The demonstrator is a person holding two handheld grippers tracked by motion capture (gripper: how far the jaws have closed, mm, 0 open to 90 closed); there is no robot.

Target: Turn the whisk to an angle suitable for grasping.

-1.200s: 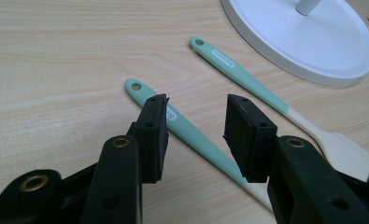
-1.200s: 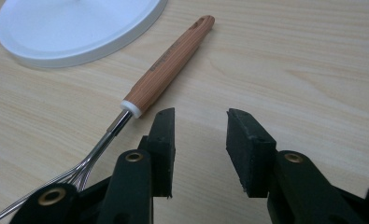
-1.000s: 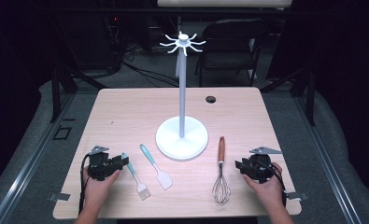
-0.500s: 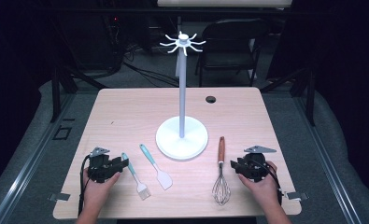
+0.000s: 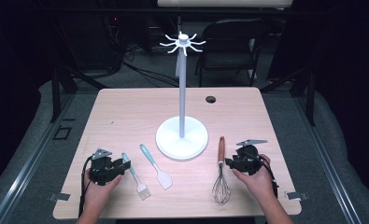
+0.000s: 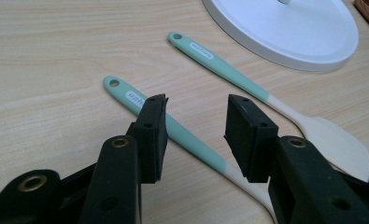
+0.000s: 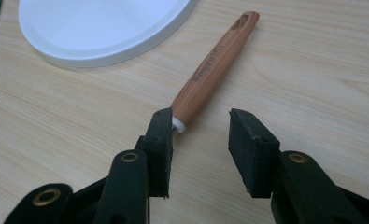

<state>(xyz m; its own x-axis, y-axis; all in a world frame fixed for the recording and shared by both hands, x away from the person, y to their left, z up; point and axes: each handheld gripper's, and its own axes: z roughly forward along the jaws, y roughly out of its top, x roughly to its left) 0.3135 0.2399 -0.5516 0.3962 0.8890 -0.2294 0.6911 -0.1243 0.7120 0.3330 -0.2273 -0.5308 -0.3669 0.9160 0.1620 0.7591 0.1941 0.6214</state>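
1. On the bench [image 5: 126,112], near the person's side, three utensils are lying flat around the white stand [image 5: 181,137]: a pastry brush [image 5: 135,177] with a mint handle, a mint spatula [image 5: 155,166], and a whisk [image 5: 221,173] with a wooden handle.
2. At the left, the left tool [image 5: 124,166] is standing half open and is holding nothing. Its jaws have just been opening a little, and in the left gripper view the brush handle [image 6: 173,126] is passing between the pads without touching them.
3. At the right, the right tool [image 5: 229,162] is also open and empty; its jaws have just been opening wider. In the right gripper view the whisk handle [image 7: 215,63] is lying ahead of the left jaw, not between the two.
4. To do this step well, I think the right tool is needing a small shift toward the handle, so that the wood is sitting centred between both pads before closing.
5. The left tool is probably already lined up; it is only needing to go lower, until the pads are at both sides of the handle, close to the bench.
6. Each grip is better taken on the middle of the handle, leaving the hanging hole at the end free.
7. Closing too early is risking to push the utensil sideways, because it is lying loose on the smooth wood.
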